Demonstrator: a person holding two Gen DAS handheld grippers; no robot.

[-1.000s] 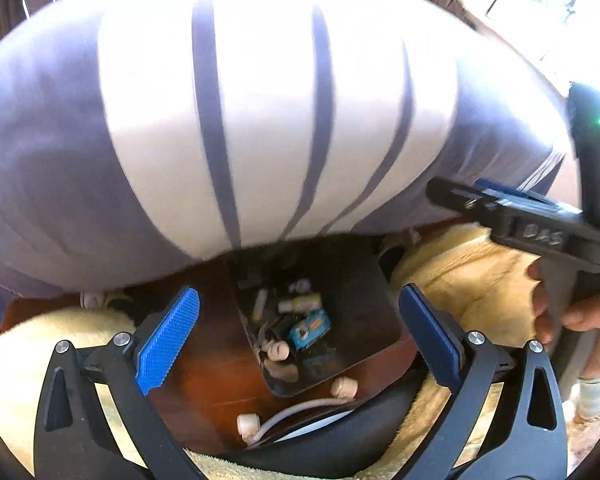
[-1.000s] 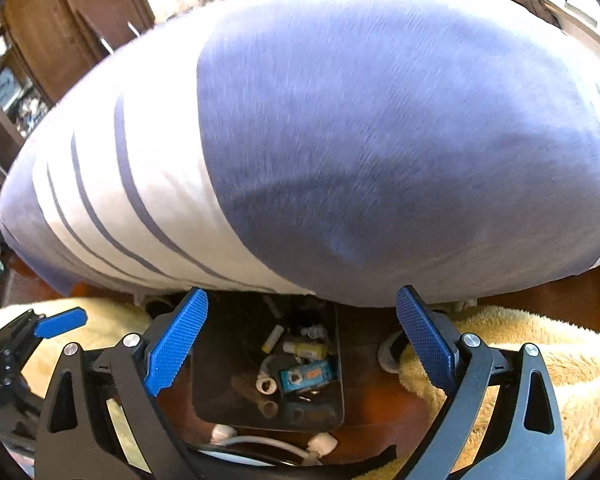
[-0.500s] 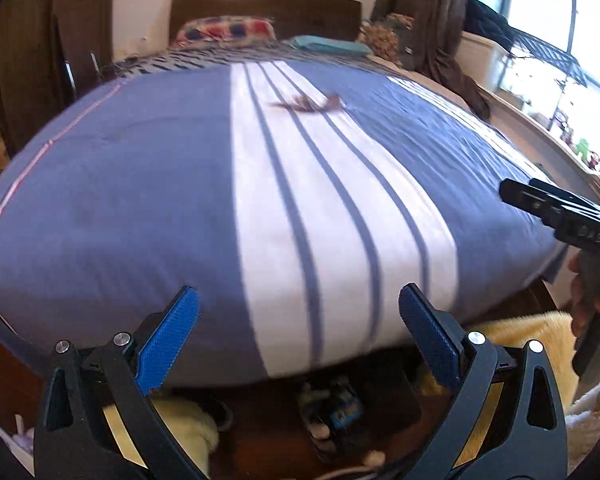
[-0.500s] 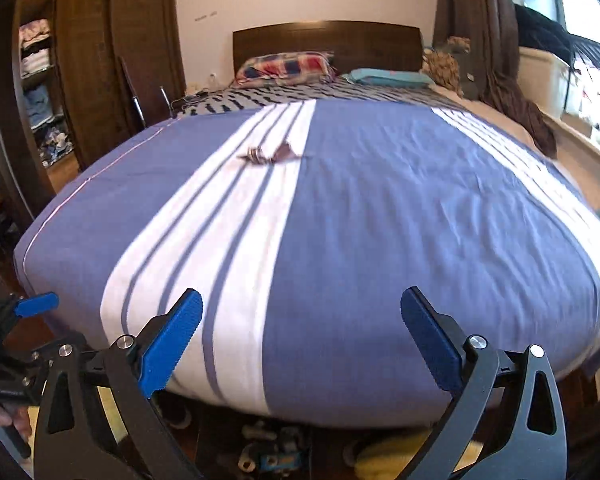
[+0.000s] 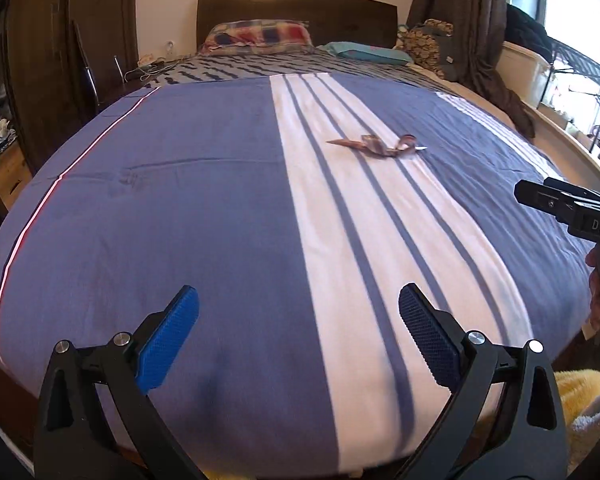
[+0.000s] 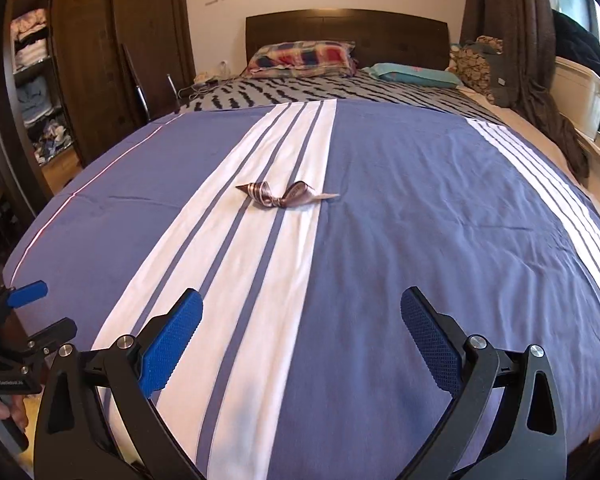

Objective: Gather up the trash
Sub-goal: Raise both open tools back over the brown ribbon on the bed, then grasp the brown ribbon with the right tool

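Trash item: one crumpled wrapper (image 6: 286, 195), brownish with shiny stripes, twisted in the middle like a bow. It lies on the white striped band of the blue bedspread (image 6: 400, 240), roughly mid-bed, well short of the pillows (image 6: 302, 58). In the left wrist view the same wrapper (image 5: 376, 145) sits up and to the right of centre.

Right gripper (image 6: 300, 340): fingers wide apart, holding nothing, over the foot end of the bed, wrapper well ahead and slightly left of its axis. Left gripper (image 5: 298, 340): fingers also wide, nothing between them, same foot-end position, further to the left.

Step in hand, as a judgement: approach and pick. The right gripper looks better lined up. Suggest it come in low along the band, straddle the twisted centre knot, and close there; the flared ends are thin and likely to slip or fold. Keep the fingertips just off the fabric, otherwise the bedspread may get pinched along with the wrapper. The wrapper is probably very light, so a fast approach may push it away.

Containers: no bin or bag is visible in either view, so the drop-off point cannot be told.
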